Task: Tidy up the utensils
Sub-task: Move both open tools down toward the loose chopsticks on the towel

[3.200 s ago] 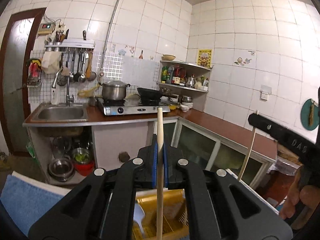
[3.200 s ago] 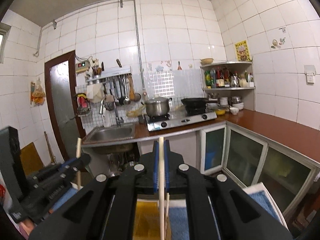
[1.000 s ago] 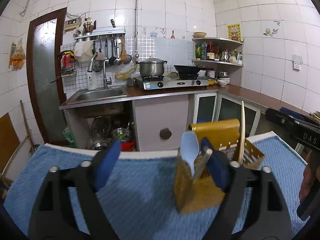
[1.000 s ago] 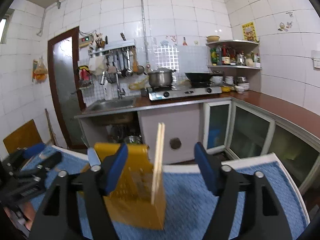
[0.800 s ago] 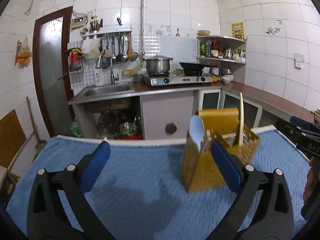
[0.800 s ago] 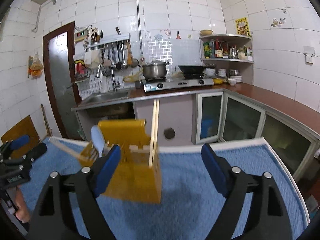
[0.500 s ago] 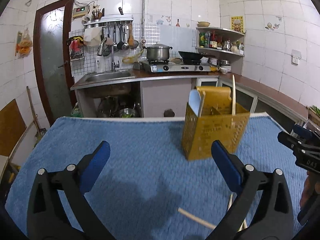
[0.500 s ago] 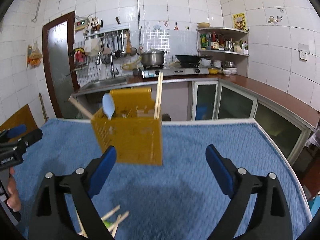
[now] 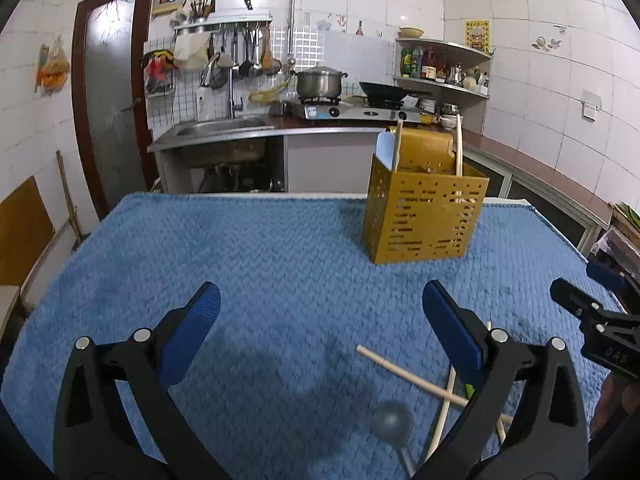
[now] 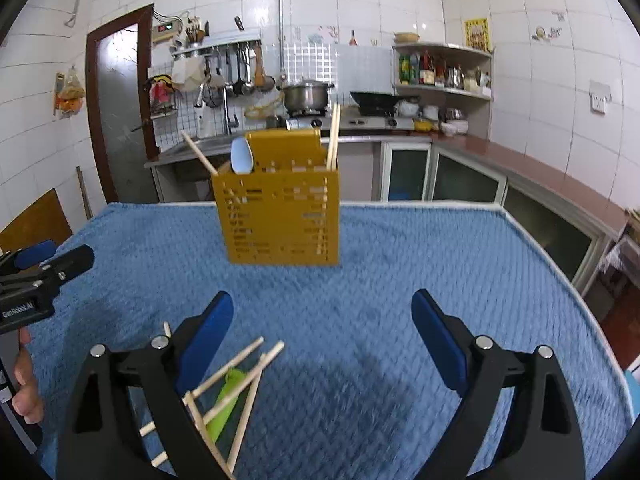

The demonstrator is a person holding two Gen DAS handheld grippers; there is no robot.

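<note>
Left tool (image 9: 320, 328) wide apart, holding nothing. Right tool (image 10: 322, 326) wide apart, holding nothing. Yellow holder (image 10: 280, 216) upright, far on blue-covered table (image 10: 420, 264), containing chopsticks, spoon. Loose chopsticks (image 10: 234, 364) crossed near, between tools.

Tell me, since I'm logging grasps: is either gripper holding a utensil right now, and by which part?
Nothing is held. The left gripper and right gripper are both open and empty above the blue cloth; loose chopsticks lie on it.

Both chopsticks (image 10: 332, 140) released, apparently binned.
</note>
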